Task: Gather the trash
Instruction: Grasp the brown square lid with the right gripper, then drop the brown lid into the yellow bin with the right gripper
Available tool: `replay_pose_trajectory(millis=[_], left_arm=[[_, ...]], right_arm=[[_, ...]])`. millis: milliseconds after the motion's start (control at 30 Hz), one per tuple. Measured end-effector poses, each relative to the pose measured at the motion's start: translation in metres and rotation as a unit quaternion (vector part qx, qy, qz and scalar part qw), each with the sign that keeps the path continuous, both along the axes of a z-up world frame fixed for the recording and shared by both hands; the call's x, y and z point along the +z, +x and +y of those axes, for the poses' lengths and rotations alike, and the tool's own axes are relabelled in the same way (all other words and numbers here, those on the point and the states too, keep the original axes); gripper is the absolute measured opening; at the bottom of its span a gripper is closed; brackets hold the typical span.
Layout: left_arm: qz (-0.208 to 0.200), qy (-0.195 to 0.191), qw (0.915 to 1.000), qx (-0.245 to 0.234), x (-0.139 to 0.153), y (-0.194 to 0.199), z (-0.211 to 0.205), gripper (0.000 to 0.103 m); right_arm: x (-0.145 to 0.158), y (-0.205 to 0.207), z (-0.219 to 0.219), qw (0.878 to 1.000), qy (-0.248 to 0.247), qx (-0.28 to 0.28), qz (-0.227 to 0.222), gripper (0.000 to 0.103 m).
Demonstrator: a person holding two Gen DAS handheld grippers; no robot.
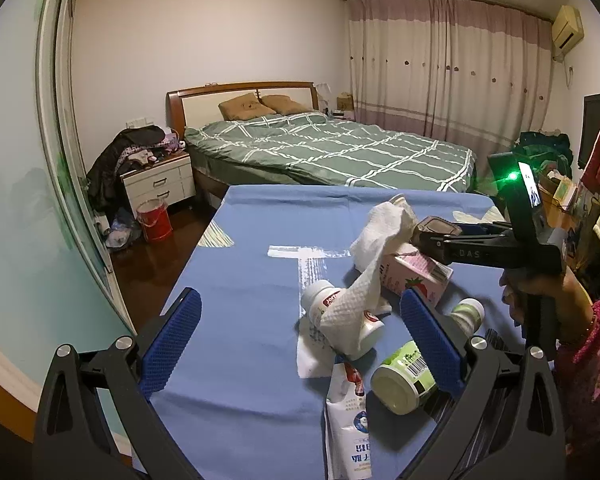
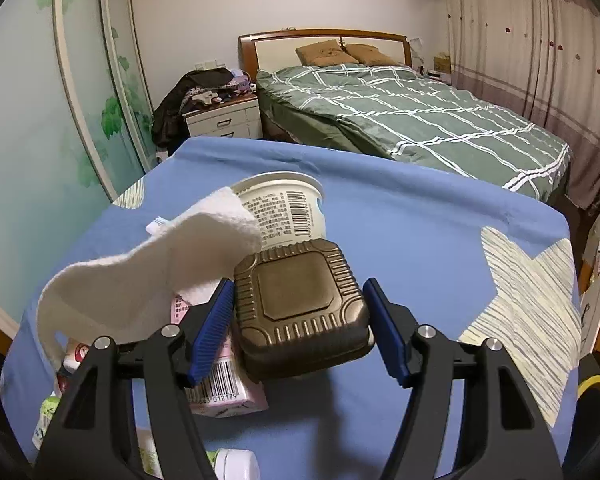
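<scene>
Right gripper (image 2: 300,334) around ribbed brown box (image 2: 300,304)

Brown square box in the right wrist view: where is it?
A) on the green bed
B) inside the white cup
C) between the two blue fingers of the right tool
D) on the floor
C: the brown square box sits between the blue fingers of the right tool, in front of the white cup; whether the fingers press on it cannot be told.
</scene>
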State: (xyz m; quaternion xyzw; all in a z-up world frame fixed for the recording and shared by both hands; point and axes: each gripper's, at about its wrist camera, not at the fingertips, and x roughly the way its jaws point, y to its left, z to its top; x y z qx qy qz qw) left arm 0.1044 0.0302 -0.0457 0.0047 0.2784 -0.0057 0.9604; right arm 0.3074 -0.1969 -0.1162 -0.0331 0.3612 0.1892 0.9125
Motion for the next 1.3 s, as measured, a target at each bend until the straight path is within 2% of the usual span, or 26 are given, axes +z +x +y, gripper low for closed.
replay_pose_trajectory(millis=[200,433,600,800,1033,1200,1300], left_arm=[[0.002,0.003,1.0,-0.001,0.0,0.002,-0.005,0.098],[0.0,0.005,1.0,-0.007,-0.001,0.001,-0.012,0.098],[0.003,0.006,0.9998,-0.018,-0.003,0.002,-0.022,0.098],[0.009,0.01,0.9995,-0.03,-0.007,0.005,-0.035,0.098],[0.007,0.019,0.9988,-0.046,-0.004,0.003,-0.049,0.098],[0.008,0.023,0.9981,-0.057,-0.003,0.003,-0.059,0.098],[0.013,0.021,0.9972,-0.071,-0.004,0.006,-0.066,0.098]], right_arm=[[0.001,-0.003,0.0,1.0,0.011,-0.004,0.001,0.061],[0.02,-0.026,-0.018,0.999,0.029,-0.017,-0.006,0.061],[0.034,-0.052,-0.049,0.998,0.04,-0.04,-0.016,0.061],[0.038,-0.085,-0.112,0.993,0.053,-0.1,-0.025,0.061],[0.026,-0.122,-0.212,0.975,0.052,-0.213,-0.025,0.061],[-0.005,-0.14,-0.282,0.95,0.033,-0.311,0.003,0.062],[-0.024,-0.143,-0.307,0.94,0.024,-0.339,0.023,0.062]])
